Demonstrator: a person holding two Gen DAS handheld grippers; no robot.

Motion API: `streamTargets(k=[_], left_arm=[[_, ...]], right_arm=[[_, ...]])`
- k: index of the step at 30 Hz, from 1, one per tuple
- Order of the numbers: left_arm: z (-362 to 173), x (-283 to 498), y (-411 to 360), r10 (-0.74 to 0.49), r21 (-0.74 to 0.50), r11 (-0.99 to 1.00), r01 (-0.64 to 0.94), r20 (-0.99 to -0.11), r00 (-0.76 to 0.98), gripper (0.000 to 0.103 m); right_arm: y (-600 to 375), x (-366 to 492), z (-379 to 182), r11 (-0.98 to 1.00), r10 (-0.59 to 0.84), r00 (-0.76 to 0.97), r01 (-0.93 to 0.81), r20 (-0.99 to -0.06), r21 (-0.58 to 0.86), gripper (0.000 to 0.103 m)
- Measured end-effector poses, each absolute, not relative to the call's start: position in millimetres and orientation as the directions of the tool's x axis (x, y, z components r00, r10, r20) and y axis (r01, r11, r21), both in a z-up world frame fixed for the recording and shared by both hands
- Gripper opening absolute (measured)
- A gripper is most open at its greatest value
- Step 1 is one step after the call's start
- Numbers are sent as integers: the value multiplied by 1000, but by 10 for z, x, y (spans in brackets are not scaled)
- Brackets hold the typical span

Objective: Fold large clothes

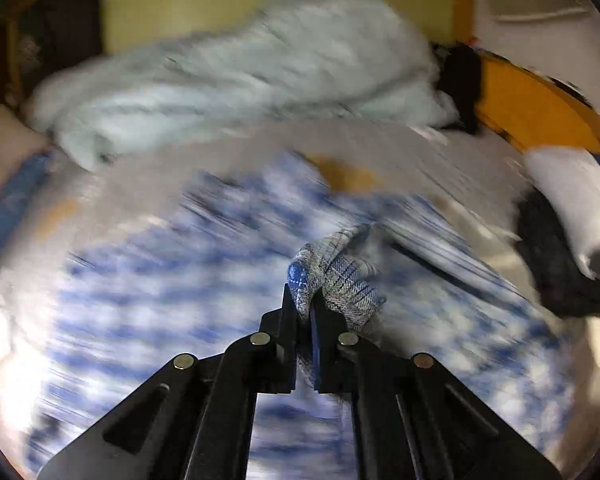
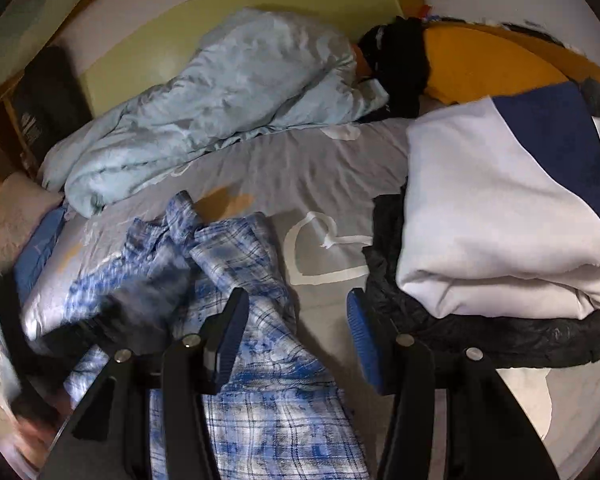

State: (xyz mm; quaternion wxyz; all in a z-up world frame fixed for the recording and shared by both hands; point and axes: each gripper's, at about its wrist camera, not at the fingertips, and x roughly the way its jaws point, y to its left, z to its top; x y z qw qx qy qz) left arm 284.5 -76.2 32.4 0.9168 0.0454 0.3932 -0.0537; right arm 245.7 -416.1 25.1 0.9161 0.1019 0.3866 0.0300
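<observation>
A blue plaid shirt (image 2: 236, 280) is lying spread and rumpled across a bed (image 2: 300, 176), and the left gripper (image 1: 305, 304) is pinching a bunched fold of it, the cloth rising just ahead of the closed tips and draping off to their right. The rest of the left wrist view is blurring heavily, with plaid filling the area beneath and on both sides of that gripper. The right gripper (image 2: 296, 320) is hanging over the bed with its jaws spread and nothing between the pads; the shirt is lying under and beside its left finger, bare sheet under the gap. Just right of its right finger a folded white and navy garment (image 2: 500, 208) is sitting on a black jacket (image 2: 500, 336). Well ahead of both grippers, a pale blue duvet (image 2: 220, 104) is lying heaped along the far side of the bed, with a dark bundle (image 2: 400, 68) at its right end.
</observation>
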Motion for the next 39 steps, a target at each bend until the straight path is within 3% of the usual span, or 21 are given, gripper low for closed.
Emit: streamTargets(k=[6, 14, 18, 24, 28, 31, 32, 33, 36, 39], left_arm=[[547, 3132, 46, 195, 243, 970, -26, -703, 683, 4], [304, 3344, 554, 316, 305, 944, -127, -719, 619, 4], [24, 3479, 712, 303, 281, 951, -130, -758, 578, 4], [-262, 3569, 990, 393, 322, 920, -225, -737, 551, 4], [-433, 3620, 1151, 295, 248, 956, -159, -785, 545, 5], [-449, 3596, 1263, 250, 201, 968, -148, -785, 567, 23], [-447, 3582, 1315, 235, 175, 972, -159, -791, 565, 51], [-420, 3547, 1381, 217, 138, 974, -178, -792, 570, 71], [-297, 3378, 1503, 162, 68, 982, -175, -776, 609, 71], [-125, 3150, 1505, 142, 74, 989, -131, -749, 647, 75]], right_arm=[[-4028, 2514, 136, 988, 103, 683, 17, -723, 157, 49], [-3845, 2599, 35, 999, 33, 694, 7, -719, 52, 54], [-3767, 2695, -9, 1000, 29, 700, -12, -714, 29, 54], [-3727, 2850, -86, 1000, -21, 693, 29, -721, -1, 54], [-3707, 2915, -150, 1000, 0, 668, 16, -744, 14, 54], [-3655, 2933, -228, 999, 41, 633, -1, -773, 52, 54], [-3641, 2937, -271, 998, 47, 615, 1, -787, 61, 55], [-3635, 2930, -299, 998, 47, 608, 5, -793, 63, 55], [-3608, 2851, -294, 999, 18, 620, 12, -784, 32, 55], [-3582, 2735, -189, 999, 29, 649, -7, -760, 32, 58]])
